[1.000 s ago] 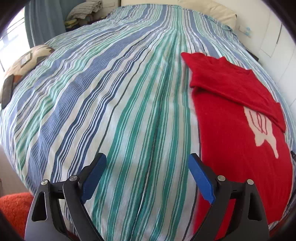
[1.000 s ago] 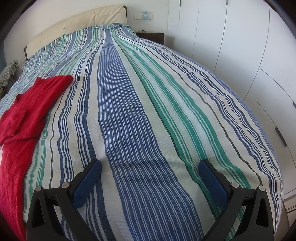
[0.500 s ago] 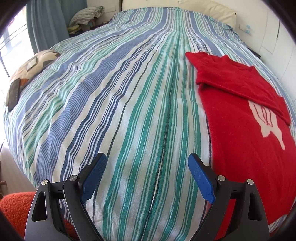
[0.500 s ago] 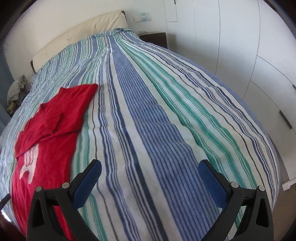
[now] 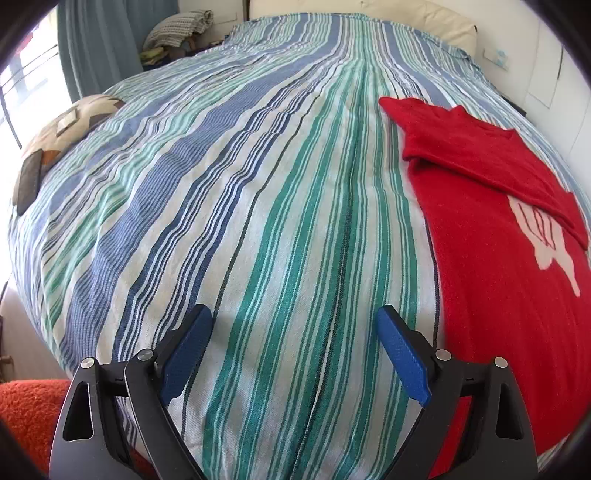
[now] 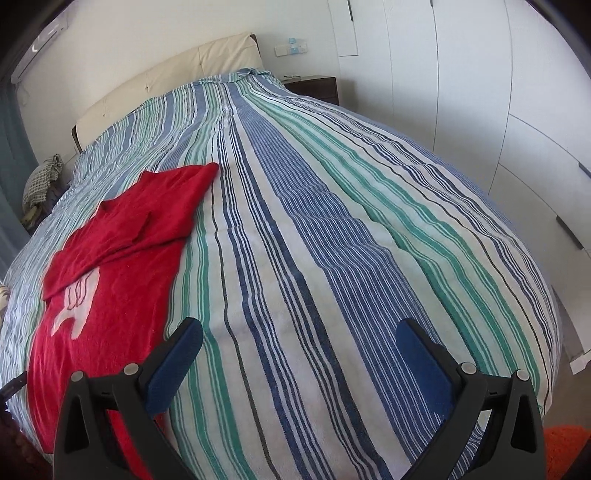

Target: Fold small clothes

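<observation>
A small red top (image 5: pixel 495 266) with a white print lies flat on the striped bedspread (image 5: pixel 258 206), its upper part with a sleeve folded over the body. In the right wrist view it (image 6: pixel 110 280) lies at the left. My left gripper (image 5: pixel 293 349) is open and empty above the bedspread, to the left of the top. My right gripper (image 6: pixel 299 360) is open and empty above the bedspread, to the right of the top.
A patterned cushion (image 5: pixel 55 144) lies at the bed's left edge. Folded laundry (image 5: pixel 177 27) sits beyond the far left corner. White wardrobe doors (image 6: pixel 498 92) and a dark nightstand (image 6: pixel 317 88) stand to the right. An orange rug (image 5: pixel 29 413) lies at the foot.
Both grippers have pulled back and risen from the bed, so more of the bedspread and the red top shows. Both stay open.
</observation>
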Demonstrator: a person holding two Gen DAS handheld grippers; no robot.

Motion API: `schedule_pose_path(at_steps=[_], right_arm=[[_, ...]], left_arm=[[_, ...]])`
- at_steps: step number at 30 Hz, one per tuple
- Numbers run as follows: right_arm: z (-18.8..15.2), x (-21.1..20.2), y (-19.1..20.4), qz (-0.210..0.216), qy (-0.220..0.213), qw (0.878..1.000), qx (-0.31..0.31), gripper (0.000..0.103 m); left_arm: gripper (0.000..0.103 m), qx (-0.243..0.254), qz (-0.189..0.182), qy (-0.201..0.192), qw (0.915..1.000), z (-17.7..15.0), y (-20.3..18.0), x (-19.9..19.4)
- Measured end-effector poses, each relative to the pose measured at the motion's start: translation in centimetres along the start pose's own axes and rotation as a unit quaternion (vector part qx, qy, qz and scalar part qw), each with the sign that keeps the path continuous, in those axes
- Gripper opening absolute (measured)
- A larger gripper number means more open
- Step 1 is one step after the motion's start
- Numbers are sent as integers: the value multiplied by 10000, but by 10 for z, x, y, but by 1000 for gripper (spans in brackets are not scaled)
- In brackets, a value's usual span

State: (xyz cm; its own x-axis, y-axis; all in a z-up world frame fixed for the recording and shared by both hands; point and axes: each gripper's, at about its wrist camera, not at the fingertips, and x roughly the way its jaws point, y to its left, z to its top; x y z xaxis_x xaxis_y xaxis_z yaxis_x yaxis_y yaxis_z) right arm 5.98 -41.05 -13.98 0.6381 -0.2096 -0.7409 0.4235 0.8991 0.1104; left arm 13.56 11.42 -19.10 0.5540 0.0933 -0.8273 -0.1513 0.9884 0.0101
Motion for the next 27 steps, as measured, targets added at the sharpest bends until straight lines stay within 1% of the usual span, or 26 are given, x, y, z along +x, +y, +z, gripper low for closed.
schedule_pose_path(at_steps=[5,11,18,27], right_arm=[[-1,1,-2,-115,-24,9999,-27,103],[-3,6,-3,-250,64,9997,-43,103],[-3,0,-1,-323,-116,9993,-162,103],[0,-6,-6,-396,-279,9988,-93,103]], left_arm=[[97,-58,-29,28,10000,-2,2,5],[101,-86,-41,56,9999,-3,2,10],[102,-81,-20,62,9999,-3,3,12],[103,-42,26,45,10000,-5,1,13]])
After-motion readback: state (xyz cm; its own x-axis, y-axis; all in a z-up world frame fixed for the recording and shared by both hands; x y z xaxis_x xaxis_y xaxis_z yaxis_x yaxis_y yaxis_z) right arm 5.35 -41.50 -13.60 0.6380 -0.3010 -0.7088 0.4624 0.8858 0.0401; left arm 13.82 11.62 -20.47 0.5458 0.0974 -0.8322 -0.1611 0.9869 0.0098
